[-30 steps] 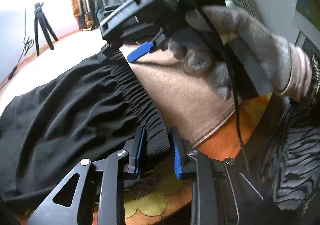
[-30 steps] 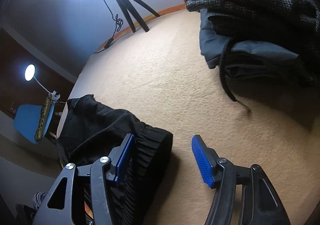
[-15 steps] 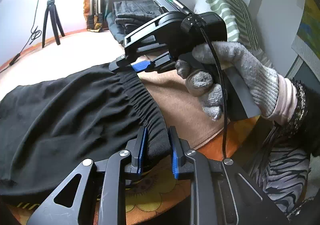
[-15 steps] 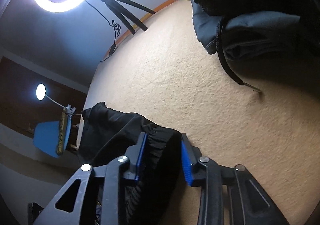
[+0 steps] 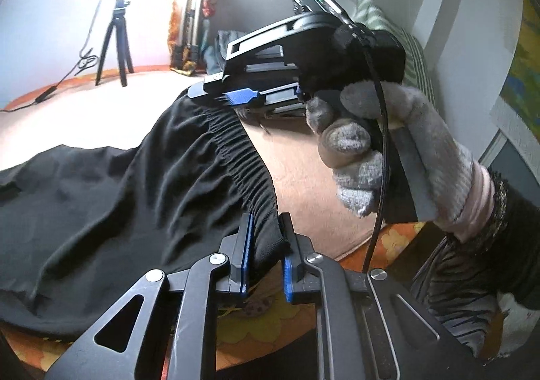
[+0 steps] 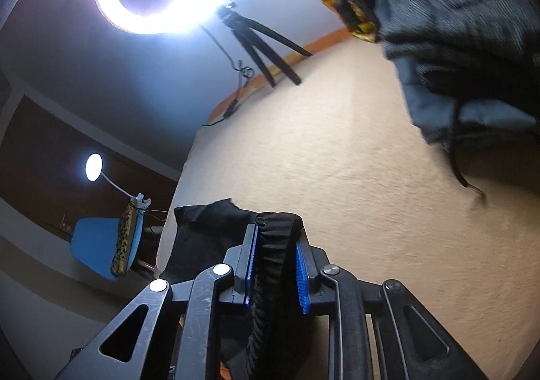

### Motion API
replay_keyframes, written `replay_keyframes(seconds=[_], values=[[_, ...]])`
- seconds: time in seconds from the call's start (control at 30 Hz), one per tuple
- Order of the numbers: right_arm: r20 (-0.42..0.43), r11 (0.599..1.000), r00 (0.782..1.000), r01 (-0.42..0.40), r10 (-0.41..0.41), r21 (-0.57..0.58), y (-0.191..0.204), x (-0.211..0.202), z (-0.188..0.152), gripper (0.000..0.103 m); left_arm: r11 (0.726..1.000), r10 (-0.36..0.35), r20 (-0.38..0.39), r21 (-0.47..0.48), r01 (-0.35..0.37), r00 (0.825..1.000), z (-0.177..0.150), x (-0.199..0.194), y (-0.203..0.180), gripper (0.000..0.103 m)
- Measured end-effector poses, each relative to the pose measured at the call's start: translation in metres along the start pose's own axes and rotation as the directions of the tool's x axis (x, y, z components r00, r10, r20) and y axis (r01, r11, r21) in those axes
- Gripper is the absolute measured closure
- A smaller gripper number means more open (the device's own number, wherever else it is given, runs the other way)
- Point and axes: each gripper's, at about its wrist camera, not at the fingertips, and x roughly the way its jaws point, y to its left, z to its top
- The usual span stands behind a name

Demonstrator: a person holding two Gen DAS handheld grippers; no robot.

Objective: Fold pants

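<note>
On the beige bed (image 6: 337,160), both claws are clamping the black pants (image 5: 118,197) waistband: left claw (image 5: 265,251) lower centre, right claw (image 6: 275,265) likewise.

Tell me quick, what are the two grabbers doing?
Left gripper: closed on the black pants waistband.
Right gripper: closed on the waistband too.

Beige blanket-covered bed (image 6: 337,150): black pants (image 5: 101,197), folded clothes pile (image 6: 465,42), tripod (image 6: 260,42).
</note>
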Motion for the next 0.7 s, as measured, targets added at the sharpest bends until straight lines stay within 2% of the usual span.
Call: replay_keyframes(seconds=[0.2,0.37,0.53,0.57,0.7], values=[[0.028,1.000,0.999,-0.020,0.020,-0.015,0.032,0.005,0.004,0.085,0.998,0.006,0.050,-0.060,-0.003,0.999,0.005,-0.029,0.025,0.090],[0.019,0.998,0.999,-0.033,0.034,-0.058,0.068,0.019,0.001,0.086,0.993,0.018,0.079,-0.114,-0.009,0.997,0.003,-0.054,0.048,0.091],[-0.001,0.993,0.999,-0.037,0.037,-0.114,0.111,0.042,0.008,0.088,0.981,0.050,0.119,-0.195,-0.026,0.992,-0.005,-0.084,0.080,0.091],[-0.005,0.992,0.999,-0.037,0.037,-0.121,0.116,0.046,0.009,0.093,0.978,0.058,0.123,-0.208,-0.031,0.991,-0.007,-0.088,0.086,0.091],[-0.033,0.987,0.999,-0.032,0.027,-0.154,0.147,0.075,0.011,0.093,0.965,0.103,0.133,-0.254,-0.066,0.986,-0.016,-0.105,0.114,0.091]])
